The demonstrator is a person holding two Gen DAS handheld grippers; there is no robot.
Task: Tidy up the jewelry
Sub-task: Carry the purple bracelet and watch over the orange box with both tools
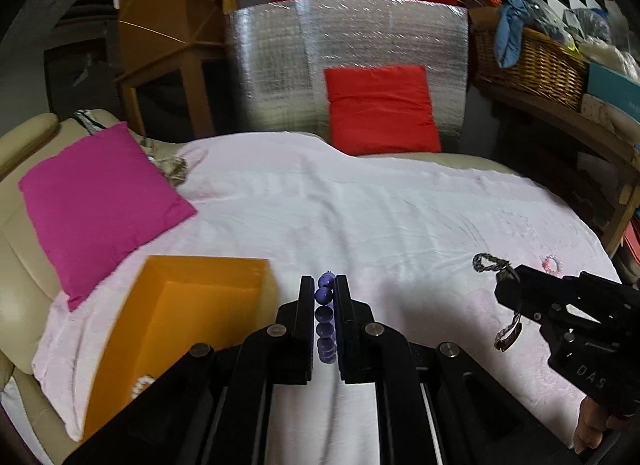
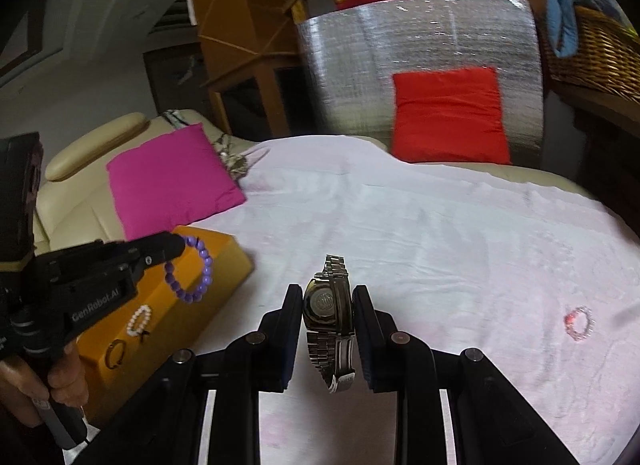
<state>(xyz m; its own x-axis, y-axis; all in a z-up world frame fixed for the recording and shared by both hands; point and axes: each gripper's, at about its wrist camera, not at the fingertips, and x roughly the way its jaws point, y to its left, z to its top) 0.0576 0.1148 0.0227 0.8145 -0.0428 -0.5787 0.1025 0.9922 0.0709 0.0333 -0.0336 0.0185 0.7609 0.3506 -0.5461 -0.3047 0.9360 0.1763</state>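
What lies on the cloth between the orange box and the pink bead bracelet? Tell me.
Nothing: in the right wrist view the white cloth is bare between the orange box and the pink bead bracelet.

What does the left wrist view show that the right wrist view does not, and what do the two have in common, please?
Only the left wrist view shows the dark chain lying on the cloth beyond the right tool, and the open inside of the orange box. Only the right wrist view shows the white bead bracelet and the ring on the box, and the watch's case back. Both share the purple bead bracelet in the left tool, the metal watch, the pink bracelet on the white cloth, and the pink cushion.
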